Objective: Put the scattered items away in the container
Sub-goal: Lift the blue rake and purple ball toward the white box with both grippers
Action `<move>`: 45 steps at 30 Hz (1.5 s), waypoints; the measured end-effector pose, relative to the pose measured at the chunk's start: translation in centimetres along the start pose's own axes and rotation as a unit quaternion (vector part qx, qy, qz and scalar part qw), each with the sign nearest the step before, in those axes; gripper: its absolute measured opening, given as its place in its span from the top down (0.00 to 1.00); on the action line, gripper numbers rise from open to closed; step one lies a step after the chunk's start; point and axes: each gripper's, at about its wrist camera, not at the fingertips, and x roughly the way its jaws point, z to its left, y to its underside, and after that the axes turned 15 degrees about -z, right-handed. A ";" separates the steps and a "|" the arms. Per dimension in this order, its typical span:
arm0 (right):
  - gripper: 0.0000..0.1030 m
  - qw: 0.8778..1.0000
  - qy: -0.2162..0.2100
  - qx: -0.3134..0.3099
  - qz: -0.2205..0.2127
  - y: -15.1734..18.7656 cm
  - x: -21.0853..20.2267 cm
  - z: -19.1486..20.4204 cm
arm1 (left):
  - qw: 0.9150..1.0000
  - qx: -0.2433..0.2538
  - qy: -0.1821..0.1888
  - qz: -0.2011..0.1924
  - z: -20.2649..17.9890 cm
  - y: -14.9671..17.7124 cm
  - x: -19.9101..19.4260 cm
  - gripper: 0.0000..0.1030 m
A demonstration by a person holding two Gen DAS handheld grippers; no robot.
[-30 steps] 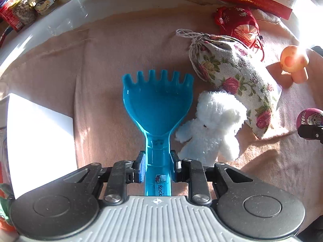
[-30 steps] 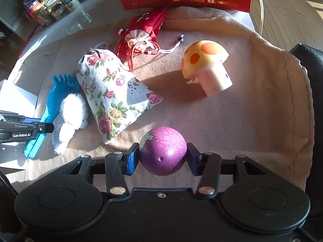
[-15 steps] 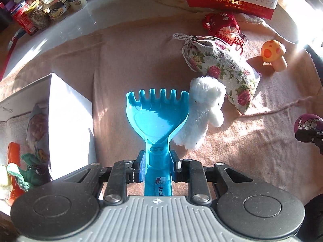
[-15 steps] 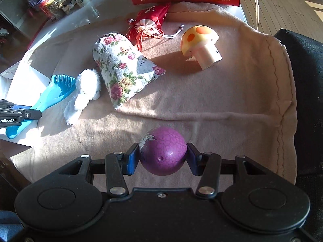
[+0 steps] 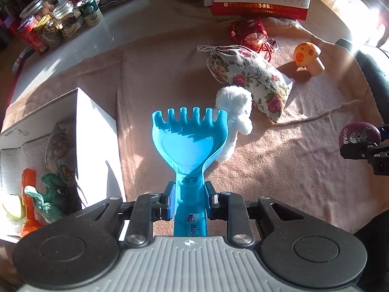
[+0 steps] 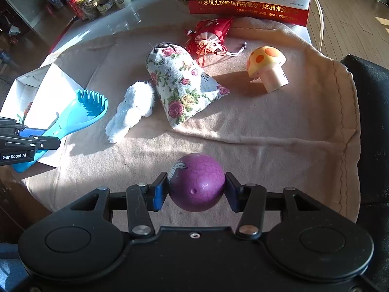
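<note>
My left gripper [image 5: 189, 198] is shut on the handle of a blue toy rake [image 5: 189, 141] and holds it above the pink cloth, just right of the white box [image 5: 97, 131]. The rake [image 6: 82, 114] and the box [image 6: 48, 90] also show in the right wrist view. My right gripper [image 6: 195, 189] is shut on a purple ball [image 6: 197, 182], held above the cloth's near side. A white plush toy [image 6: 131, 109], a floral pouch [image 6: 180, 85], a red pouch [image 6: 209, 36] and an orange mushroom toy [image 6: 267, 65] lie on the cloth.
The box holds a green plush [image 5: 51, 199], an orange toy [image 5: 29, 199] and other items. Jars and cans [image 5: 53, 24] stand at the back left. A red calendar [image 6: 248, 0] stands at the back. A black chair [image 6: 374, 121] is at the right.
Both grippers have lifted and pulled back with the rake and the ball. The left gripper shifted so that the white box and its contents have come into view on the left.
</note>
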 end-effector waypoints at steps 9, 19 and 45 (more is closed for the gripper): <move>0.52 1.000 -0.003 -0.017 0.006 0.1 -0.5 1.9 | 1.000 0.011 -0.003 -0.008 0.4 0.7 -2.3 0.76; 0.52 0.999 -0.007 -0.047 0.019 1.0 -1.2 4.1 | 1.000 0.017 -0.003 -0.020 0.8 2.1 -5.4 0.77; 0.52 0.985 -0.083 -0.151 -0.016 -3.3 -3.3 18.7 | 0.995 -0.041 -0.058 -0.066 10.5 3.1 -13.2 0.77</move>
